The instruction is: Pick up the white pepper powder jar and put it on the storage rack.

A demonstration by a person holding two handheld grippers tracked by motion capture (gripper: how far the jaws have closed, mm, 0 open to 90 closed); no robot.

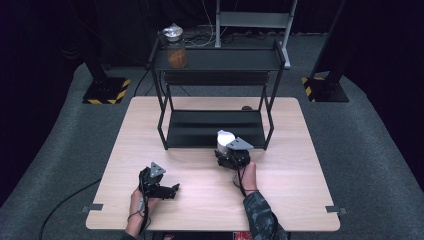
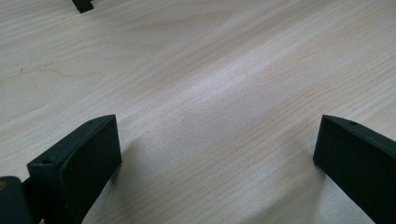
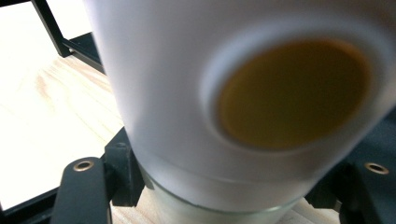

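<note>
A jar with a white lid [image 1: 223,138] stands on the wooden table [image 1: 300,165], just in front of the black rack's lower shelf [image 1: 200,131]. My right gripper [image 1: 228,151] is shut on it from the near side. In the right gripper view the white lid [image 3: 163,93] has a round orange-brown patch, the glass body [image 3: 224,215] shows below it, and a black jaw presses on each side. My left gripper [image 1: 172,190] lies low over the table at the front left. It is open, with bare wood between its fingers [image 2: 88,154].
The black two-tier rack [image 1: 218,61] stands at the table's far middle. On its top shelf, at the left end, sits another jar [image 1: 176,52] with orange-brown contents and a shiny lid. A small dark object [image 1: 246,107] lies behind the rack. Bare wood lies to both sides.
</note>
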